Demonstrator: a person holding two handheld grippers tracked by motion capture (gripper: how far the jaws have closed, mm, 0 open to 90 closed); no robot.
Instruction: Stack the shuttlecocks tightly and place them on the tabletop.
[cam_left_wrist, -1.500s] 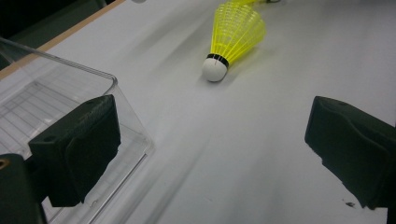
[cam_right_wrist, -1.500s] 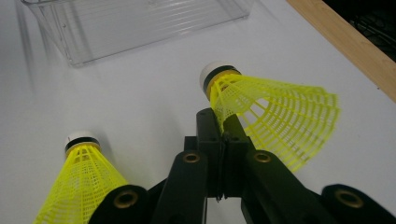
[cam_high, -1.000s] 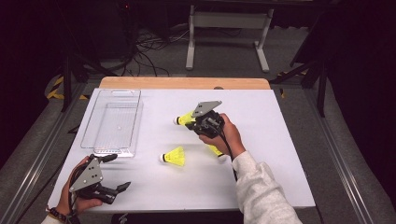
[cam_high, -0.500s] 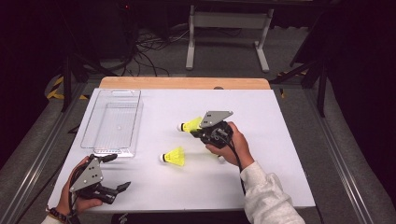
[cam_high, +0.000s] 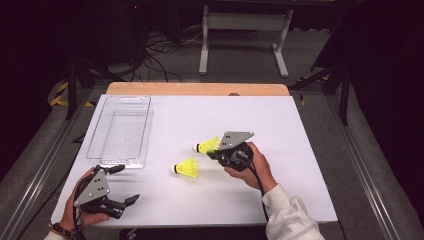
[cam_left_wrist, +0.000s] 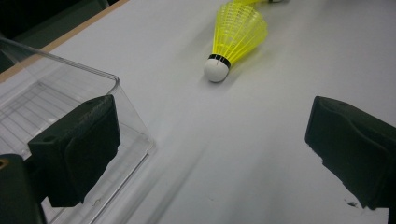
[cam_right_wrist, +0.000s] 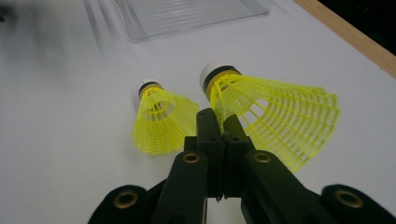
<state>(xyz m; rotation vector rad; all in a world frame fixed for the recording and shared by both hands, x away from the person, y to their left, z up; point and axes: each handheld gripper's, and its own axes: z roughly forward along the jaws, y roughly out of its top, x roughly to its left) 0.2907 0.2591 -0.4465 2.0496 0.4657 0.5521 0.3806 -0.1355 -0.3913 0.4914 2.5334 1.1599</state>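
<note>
Right hand-held gripper (cam_high: 216, 151) carried its pinched shuttlecock (cam_high: 207, 145) nearer; left (cam_high: 122, 186) gapes wide

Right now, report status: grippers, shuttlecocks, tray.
Right gripper shut on shuttlecock skirt. Left gripper open, by tray. Second shuttlecock lies on table. Path to tray unobstructed.

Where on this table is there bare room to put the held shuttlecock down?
The clear tray stands empty. Bare table lies between the tray and the right tool, along the far edge and at the right side. It is crowded mid-table, where the held shuttlecock hangs near the loose shuttlecock. The left tool sits near the tray's front.
</note>
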